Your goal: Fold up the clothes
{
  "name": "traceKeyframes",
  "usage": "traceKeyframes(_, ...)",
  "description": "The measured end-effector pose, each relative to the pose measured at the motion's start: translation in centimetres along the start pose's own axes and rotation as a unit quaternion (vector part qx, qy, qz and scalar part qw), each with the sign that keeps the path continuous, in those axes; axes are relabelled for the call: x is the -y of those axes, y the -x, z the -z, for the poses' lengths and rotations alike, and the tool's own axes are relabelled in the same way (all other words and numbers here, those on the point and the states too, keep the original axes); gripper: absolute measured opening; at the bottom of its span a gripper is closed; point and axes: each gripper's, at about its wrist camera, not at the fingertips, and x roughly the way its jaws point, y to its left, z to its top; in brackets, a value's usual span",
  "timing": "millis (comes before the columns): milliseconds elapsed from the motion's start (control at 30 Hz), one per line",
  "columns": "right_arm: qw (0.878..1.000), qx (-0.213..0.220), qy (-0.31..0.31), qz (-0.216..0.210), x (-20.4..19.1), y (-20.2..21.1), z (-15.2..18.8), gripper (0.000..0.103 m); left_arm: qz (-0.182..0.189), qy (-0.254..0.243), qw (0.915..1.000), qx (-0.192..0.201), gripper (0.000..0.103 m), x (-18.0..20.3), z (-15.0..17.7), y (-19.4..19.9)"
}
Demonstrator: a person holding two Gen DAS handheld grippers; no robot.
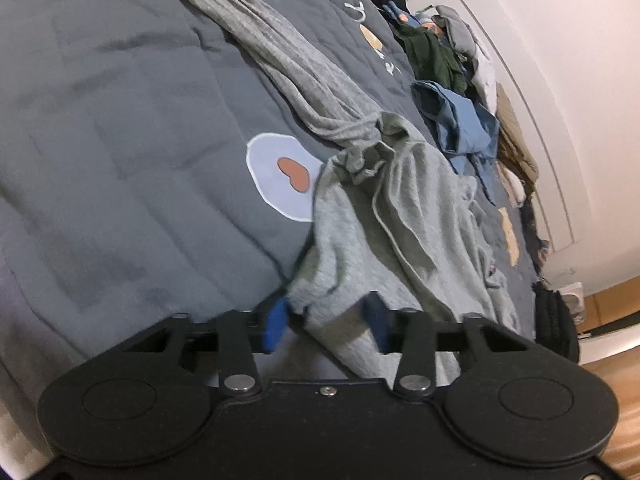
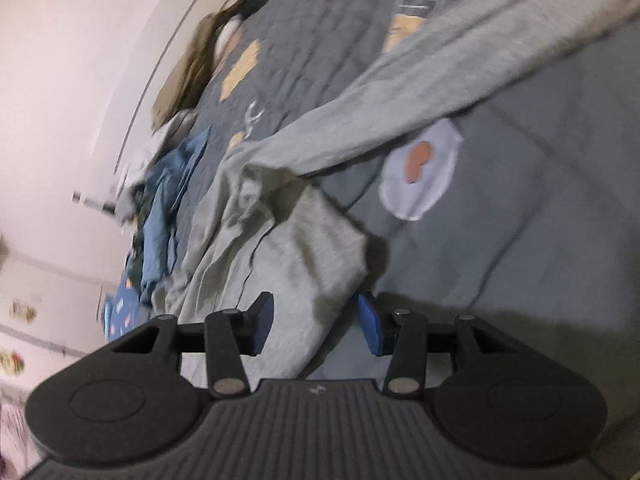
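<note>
A light grey knit garment [image 1: 400,216] lies crumpled on the bed, with one long part [image 1: 280,52] stretching away toward the far end. Its near edge runs between the blue pads of my left gripper [image 1: 326,322], whose jaws stand well apart, so it is open around the cloth. In the right wrist view the same grey garment [image 2: 288,248] has a raised corner that casts a shadow on the quilt. Its edge also passes between the pads of my right gripper [image 2: 316,322], which is open too. The cloth under both grippers is hidden.
The bed is covered by a dark grey quilt [image 1: 120,140] with a pale patch bearing an orange heart [image 1: 280,176]. A row of other clothes, blue [image 1: 460,120], dark green [image 1: 432,56] and olive [image 1: 516,136], lies along the white wall. Wooden floor [image 1: 616,380] shows at right.
</note>
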Motion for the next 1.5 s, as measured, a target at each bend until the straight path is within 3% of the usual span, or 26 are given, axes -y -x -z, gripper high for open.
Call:
traceKeyframes(33, 1.000, 0.003, -0.003, 0.000, 0.1, -0.2, 0.0, 0.046, -0.005, 0.000, 1.0000, 0.001, 0.022, -0.1, 0.0, 0.0)
traceKeyframes(100, 1.000, 0.008, -0.009, -0.001, 0.3, -0.6, 0.0, 0.046, -0.006, 0.005, 1.0000, 0.004, 0.017, -0.3, -0.1, 0.2)
traceKeyframes(300, 0.999, 0.024, -0.026, -0.002, 0.8, -1.7, -0.1, 0.044, -0.004, 0.009, 0.9998, 0.014, 0.013, -0.4, -0.5, 1.3)
traceKeyframes(433, 0.999, 0.038, -0.020, -0.004, 0.6, -2.0, -0.1, 0.010, -0.009, 0.007, 0.9993, 0.037, 0.007, -0.5, -1.2, 2.5)
traceKeyframes(567, 0.998, 0.049, -0.031, -0.016, 0.6, -1.5, -0.2, 0.006, -0.019, 0.011, 0.9985, 0.049, 0.006, -1.0, -2.1, 3.4)
traceKeyframes(867, 0.996, 0.076, -0.041, -0.005, 0.7, 2.0, 0.0, 0.005, -0.026, -0.034, 0.9990, 0.009, 0.010, 0.1, -2.0, 3.6)
traceKeyframes(933, 0.997, 0.068, -0.027, 0.007, 0.6, 2.4, 0.3, 0.005, -0.043, -0.036, 0.9984, 0.006, 0.028, -0.1, -1.6, 3.0)
traceKeyframes(1067, 0.999, 0.044, -0.011, 0.018, 0.9, 2.0, 0.6, 0.007, -0.027, -0.029, 0.9992, 0.009, 0.039, -0.1, -0.9, 2.5)
traceKeyframes(1133, 0.999, 0.041, -0.016, 0.019, 1.2, 1.6, 0.6, 0.009, -0.019, -0.026, 0.9994, 0.010, 0.058, -0.1, -0.6, 2.3)
traceKeyframes(1167, 0.999, 0.039, -0.017, 0.020, 1.3, 1.4, 0.6, 0.009, -0.015, -0.025, 0.9995, 0.011, 0.060, -0.1, -0.4, 2.2)
traceKeyframes(1267, 0.999, 0.027, -0.028, 0.030, 1.9, 0.5, 0.8, 0.022, -0.026, -0.035, 0.9990, 0.003, 0.061, 0.5, 0.2, 1.2)
traceKeyframes(1433, 0.999, 0.037, -0.027, 0.015, 1.9, -0.3, 1.3, 0.028, -0.024, -0.033, 0.9992, 0.004, 0.057, 0.4, 0.2, 0.4)
traceKeyframes(1467, 0.999, 0.042, -0.027, 0.008, 1.9, -0.4, 1.2, 0.028, -0.024, -0.033, 0.9992, 0.004, 0.052, 0.3, 0.2, 0.3)
traceKeyframes(1500, 0.999, 0.043, -0.029, 0.002, 1.9, -0.5, 1.1, 0.027, -0.024, -0.032, 0.9992, 0.005, 0.034, 0.3, 0.2, 0.1)
